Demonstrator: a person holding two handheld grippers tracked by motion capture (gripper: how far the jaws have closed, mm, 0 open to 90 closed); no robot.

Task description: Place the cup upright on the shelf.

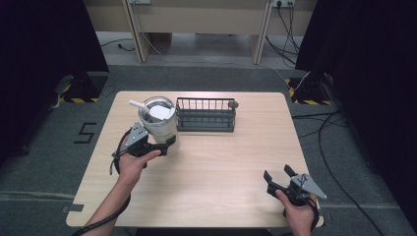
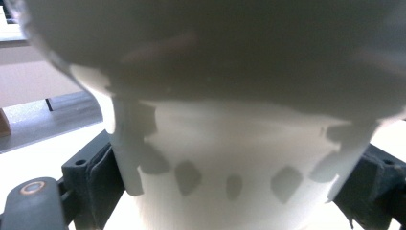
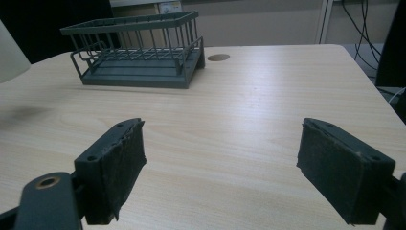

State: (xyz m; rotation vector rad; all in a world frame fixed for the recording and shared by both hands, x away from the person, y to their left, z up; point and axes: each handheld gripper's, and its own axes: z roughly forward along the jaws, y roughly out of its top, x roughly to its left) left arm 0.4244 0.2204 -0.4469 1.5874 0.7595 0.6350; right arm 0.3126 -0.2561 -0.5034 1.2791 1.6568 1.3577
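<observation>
A white tumbler (image 1: 158,123) with a straw, clamped low in the left gripper (image 1: 164,146), stands near the tabletop's (image 1: 221,167) far-left corner beside a wire basket (image 1: 205,114), apparently mid-carry and next needing a steady lift, while the right gripper (image 1: 279,175) rests open.

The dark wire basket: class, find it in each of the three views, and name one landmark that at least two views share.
High view: dark wire basket at table centre-back, right of the white tumbler.
Left gripper view: not in it.
Right gripper view: upper left.
Shared landmark: round hole in the wooden tabletop beside the basket.
</observation>
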